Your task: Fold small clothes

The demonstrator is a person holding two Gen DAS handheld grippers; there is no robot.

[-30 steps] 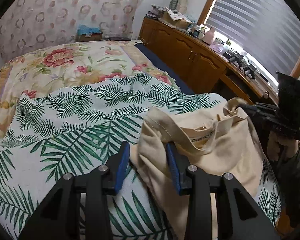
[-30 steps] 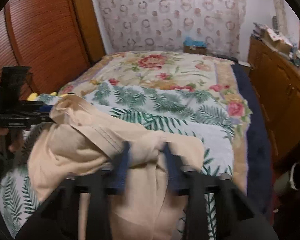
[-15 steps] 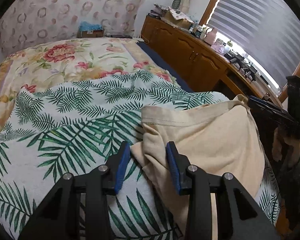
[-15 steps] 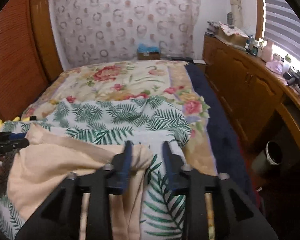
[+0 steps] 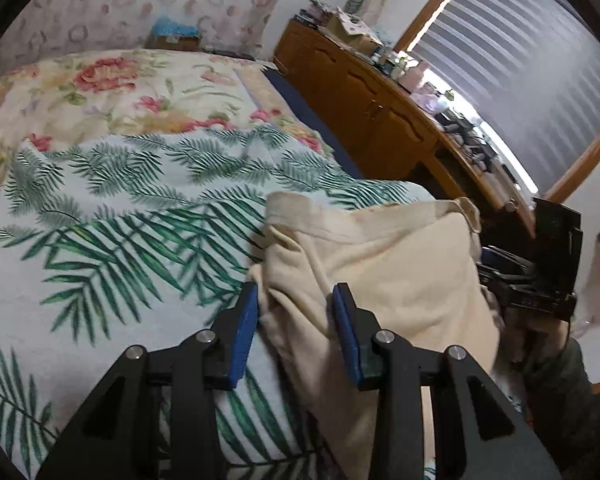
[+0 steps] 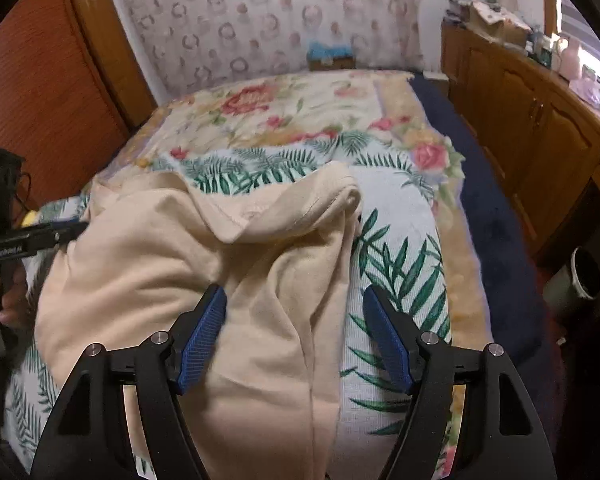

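On the bed [image 5: 100, 240], the left gripper [image 5: 296, 320] pinches the cream garment [image 5: 380, 264] at 6 o'clock, while only the right view shows the right gripper [image 6: 296, 332] spread wide above it.

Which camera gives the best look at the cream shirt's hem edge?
The right wrist view: the cream shirt spreads wide and its hem runs across, unblocked. The left wrist view shows only a bunched side with the hem partly visible.
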